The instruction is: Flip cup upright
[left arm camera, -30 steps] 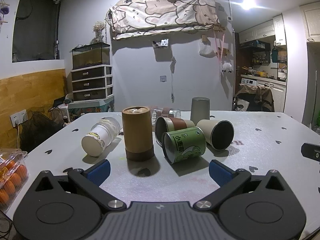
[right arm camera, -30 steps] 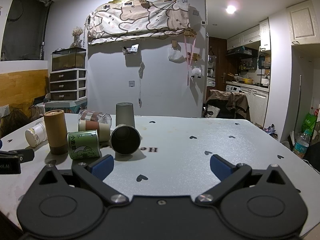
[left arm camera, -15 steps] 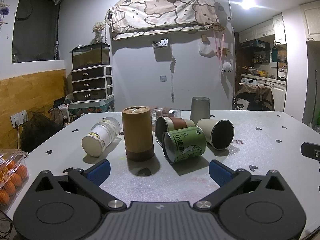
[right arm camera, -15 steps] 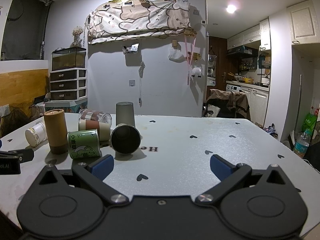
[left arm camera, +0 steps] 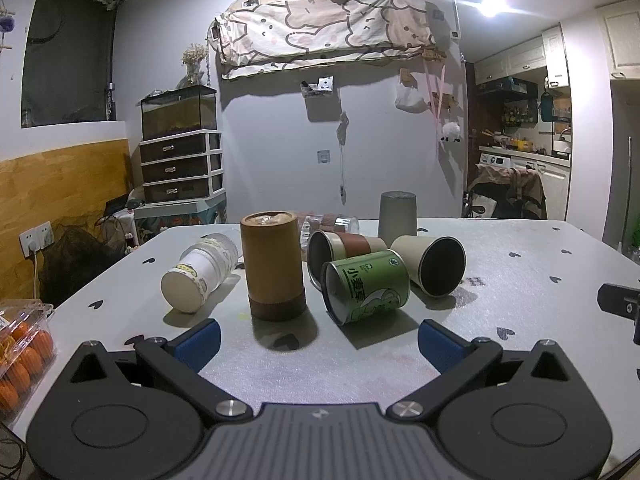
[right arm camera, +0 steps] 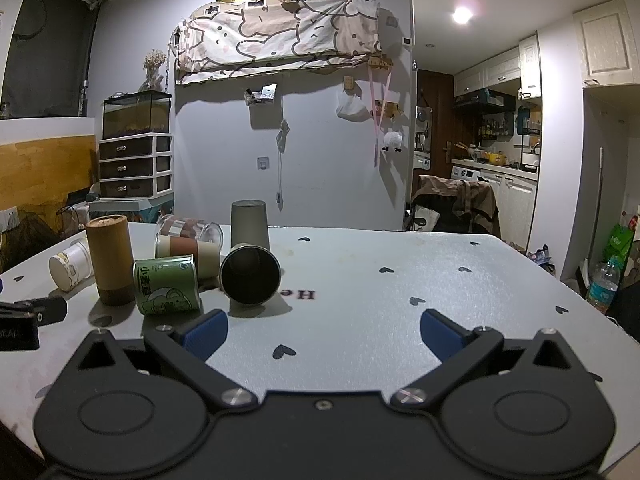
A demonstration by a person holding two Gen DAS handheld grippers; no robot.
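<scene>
Grippers are hovering low over the desk, the left gripper and right gripper both with jaws released, holding nothing. Judging by that, approach is just starting. Beyond lies the green cup, on its side beside an upright brown canister; next comes reaching and closing around it.

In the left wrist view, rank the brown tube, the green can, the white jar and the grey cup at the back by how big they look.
1. Brown tube, upright, clearly largest.
2. Green can, on its side.
3. White jar, on its side, close to the can; hard to separate.
4. Grey cup, smallest-looking, but farthest from the camera, so unsure.
</scene>
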